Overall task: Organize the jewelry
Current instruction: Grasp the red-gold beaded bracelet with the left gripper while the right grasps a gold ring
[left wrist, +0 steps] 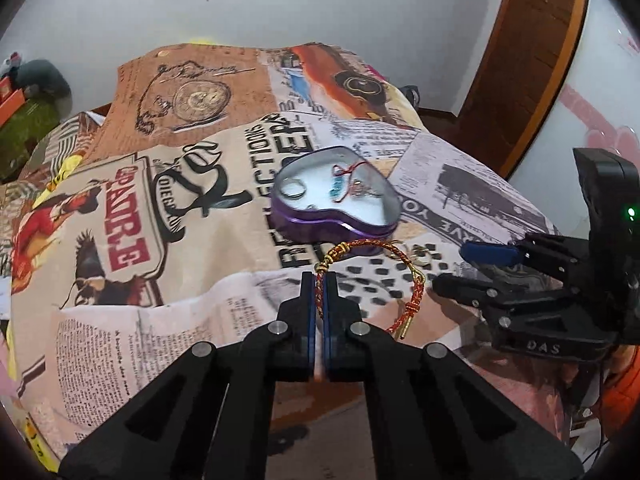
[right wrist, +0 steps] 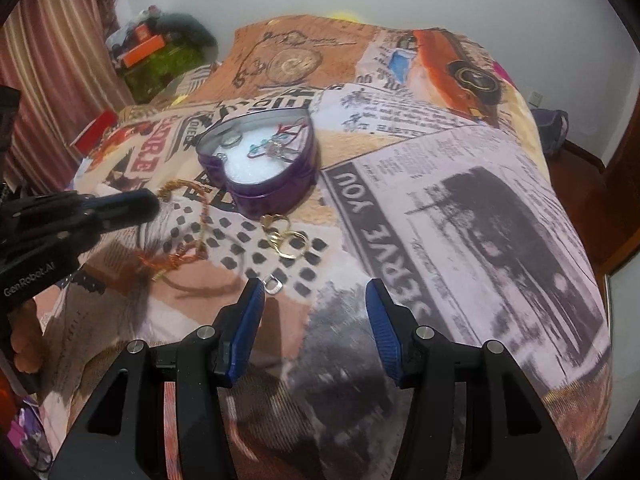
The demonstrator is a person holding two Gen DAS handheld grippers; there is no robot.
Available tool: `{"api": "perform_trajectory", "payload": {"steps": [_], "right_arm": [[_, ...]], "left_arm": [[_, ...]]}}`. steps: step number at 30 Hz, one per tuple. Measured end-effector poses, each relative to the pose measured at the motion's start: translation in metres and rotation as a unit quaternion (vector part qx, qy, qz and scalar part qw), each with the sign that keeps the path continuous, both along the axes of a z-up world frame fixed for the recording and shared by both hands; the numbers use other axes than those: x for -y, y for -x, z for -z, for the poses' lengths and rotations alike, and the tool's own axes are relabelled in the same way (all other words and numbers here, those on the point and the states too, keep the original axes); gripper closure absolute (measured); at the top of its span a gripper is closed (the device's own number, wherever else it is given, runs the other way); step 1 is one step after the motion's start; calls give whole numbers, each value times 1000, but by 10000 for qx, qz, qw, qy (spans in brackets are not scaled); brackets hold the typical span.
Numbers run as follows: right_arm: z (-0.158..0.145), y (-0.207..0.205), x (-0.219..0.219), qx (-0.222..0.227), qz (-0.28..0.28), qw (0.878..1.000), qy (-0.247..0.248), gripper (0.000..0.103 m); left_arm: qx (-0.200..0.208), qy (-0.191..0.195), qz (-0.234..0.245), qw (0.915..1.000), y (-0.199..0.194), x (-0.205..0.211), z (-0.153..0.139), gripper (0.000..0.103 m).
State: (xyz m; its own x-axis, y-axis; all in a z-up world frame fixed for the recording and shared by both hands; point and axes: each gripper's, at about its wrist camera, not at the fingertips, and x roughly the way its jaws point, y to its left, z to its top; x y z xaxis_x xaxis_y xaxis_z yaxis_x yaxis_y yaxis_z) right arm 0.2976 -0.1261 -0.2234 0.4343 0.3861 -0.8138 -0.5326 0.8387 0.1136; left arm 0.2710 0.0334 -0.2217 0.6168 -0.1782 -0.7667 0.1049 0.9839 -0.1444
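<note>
My left gripper (left wrist: 319, 280) is shut on a red and gold braided bracelet (left wrist: 370, 246) and holds it above the cloth, just in front of the purple heart-shaped tin (left wrist: 334, 222). The tin stands open with a white lining, a ring and several small pieces inside. In the right wrist view the tin (right wrist: 276, 190) sits at centre left, the bracelet (right wrist: 176, 258) hangs from the left gripper (right wrist: 154, 202). My right gripper (right wrist: 316, 290) is open and empty above the cloth. A gold clasp piece (right wrist: 282, 236) and a small silver piece (right wrist: 274, 283) lie just ahead of it.
A printed newspaper-pattern cloth (right wrist: 460, 208) covers the surface, which drops off at right. A wooden door (left wrist: 528, 52) stands at right. Boxes and clutter (right wrist: 148, 48) sit at the far left by a curtain (right wrist: 52, 60).
</note>
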Motion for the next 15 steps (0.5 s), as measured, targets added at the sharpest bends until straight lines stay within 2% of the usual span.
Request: {"api": "perform_trajectory", "payload": {"steps": [4, 8, 10, 12, 15], "right_arm": [[0, -8, -13, 77, -110, 9999, 95, 57], [6, -15, -21, 102, -100, 9996, 263, 71], [8, -12, -23, 175, -140, 9991, 360, 73], [8, -10, -23, 211, -182, 9989, 369, 81], [6, -11, -19, 177, -146, 9993, 297, 86]], "left_arm": [[49, -28, -37, 10000, 2, -4, 2, 102], [115, -46, -21, 9999, 3, -2, 2, 102], [117, 13, -15, 9999, 4, -1, 2, 102], [120, 31, -20, 9999, 4, -1, 1, 102], [137, 43, -31, 9999, 4, -1, 0, 102]]}}
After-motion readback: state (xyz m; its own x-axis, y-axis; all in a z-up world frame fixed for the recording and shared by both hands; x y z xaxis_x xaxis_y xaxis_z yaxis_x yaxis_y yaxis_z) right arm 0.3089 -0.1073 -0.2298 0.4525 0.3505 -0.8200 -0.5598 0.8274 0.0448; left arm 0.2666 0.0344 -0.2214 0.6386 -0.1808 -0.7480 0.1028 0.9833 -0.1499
